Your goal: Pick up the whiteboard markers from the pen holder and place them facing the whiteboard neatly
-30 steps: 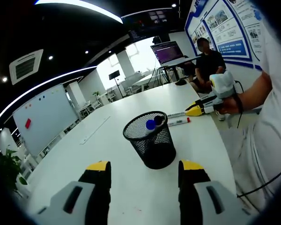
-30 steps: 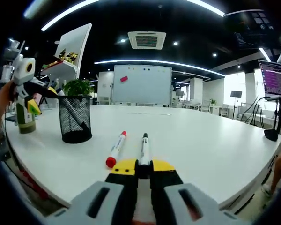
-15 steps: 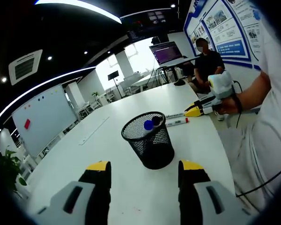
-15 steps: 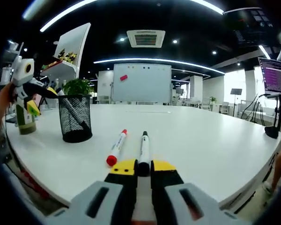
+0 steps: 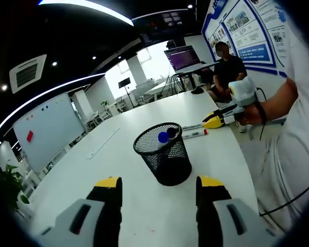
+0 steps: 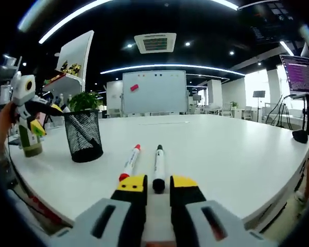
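Note:
A black mesh pen holder (image 5: 164, 154) stands on the white table (image 5: 144, 216), with a blue-capped marker (image 5: 165, 137) and a dark-capped one (image 5: 173, 132) inside. My left gripper (image 5: 159, 186) hovers open just short of it. Further along the table, a black marker (image 6: 158, 163) and a red marker (image 6: 130, 161) lie side by side, pointing toward the whiteboard (image 6: 153, 91). My right gripper (image 6: 158, 183) is open, its jaws standing either side of the black marker's near end without clamping it. In the left gripper view, the right gripper (image 5: 214, 121) sits by those two markers (image 5: 194, 130).
A green bottle (image 6: 30, 142) and a potted plant (image 6: 85, 99) stand behind the holder near the table edge. A long flat strip (image 5: 105, 143) lies on the table toward the whiteboard. A seated person (image 5: 229, 67) and a monitor (image 5: 183, 55) are at the far end.
The right gripper's jaws have parted and let go of the black marker, which now rests on the table beside the red one. The left gripper has held still.

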{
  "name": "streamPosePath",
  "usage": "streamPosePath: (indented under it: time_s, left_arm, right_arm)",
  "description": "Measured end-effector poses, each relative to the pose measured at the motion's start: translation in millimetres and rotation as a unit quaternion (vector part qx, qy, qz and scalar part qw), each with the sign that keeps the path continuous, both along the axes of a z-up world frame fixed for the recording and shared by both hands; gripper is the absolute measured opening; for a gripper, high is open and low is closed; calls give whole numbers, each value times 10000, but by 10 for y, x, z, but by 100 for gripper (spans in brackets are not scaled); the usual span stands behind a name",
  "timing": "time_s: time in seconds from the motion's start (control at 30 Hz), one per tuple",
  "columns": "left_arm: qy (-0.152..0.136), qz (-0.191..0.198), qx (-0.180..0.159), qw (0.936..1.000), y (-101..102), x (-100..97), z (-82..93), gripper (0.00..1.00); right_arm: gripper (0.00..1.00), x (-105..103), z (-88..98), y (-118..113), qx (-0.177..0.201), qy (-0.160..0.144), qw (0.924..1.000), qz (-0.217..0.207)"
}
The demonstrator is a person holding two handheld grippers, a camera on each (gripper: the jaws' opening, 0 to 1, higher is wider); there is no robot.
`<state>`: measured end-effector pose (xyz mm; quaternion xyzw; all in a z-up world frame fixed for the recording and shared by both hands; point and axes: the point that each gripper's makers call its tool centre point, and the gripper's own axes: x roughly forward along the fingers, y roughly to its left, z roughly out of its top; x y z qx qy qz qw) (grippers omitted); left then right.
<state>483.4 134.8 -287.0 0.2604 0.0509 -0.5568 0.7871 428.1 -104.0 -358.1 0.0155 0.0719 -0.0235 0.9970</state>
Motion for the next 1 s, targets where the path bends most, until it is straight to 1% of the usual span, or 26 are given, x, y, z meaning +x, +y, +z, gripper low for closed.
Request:
streamPosePath:
  time_s: [0.1, 0.17, 0.23, 0.37, 0.43, 0.57, 0.7, 0.87, 1.0]
  left_arm:
    - [0, 0, -1, 10000, -1, 0, 0, 59]
    - [0, 1, -5, 10000, -1, 1, 1, 59]
    - [0, 1, -6, 10000, -1, 1, 1, 59]
    - [0, 2, -17, 10000, -1, 2, 3, 59]
    - [2, -1, -17, 10000, -2, 1, 3, 59]
    - [-1, 7, -14, 10000, -3, 4, 2, 59]
    - [-6, 14, -8, 10000, -4, 7, 1, 59]
    - [-5, 9, -8, 10000, -6, 3, 2, 59]
    - [-6, 7, -7, 10000, -6, -1, 4, 59]
  right_arm:
    - [18, -9, 7, 11, 50, -10, 10000, 11]
    - [20, -22, 38, 34, 183, -70, 9998, 42]
    - [21, -29, 66, 41, 195, -80, 9998, 55]
    - [20, -67, 214, -18, 260, -348, 9990, -36]
    - [20, -94, 352, -59, 200, -630, 9978, -102]
    - [20, -83, 555, -52, 156, -872, 9960, 75]
    - [20, -33, 628, -26, 89, -870, 9960, 194]
    - [20, 7, 667, 4, 172, -851, 9958, 298]
    - [20, 49, 777, 64, 155, -897, 9949, 435]
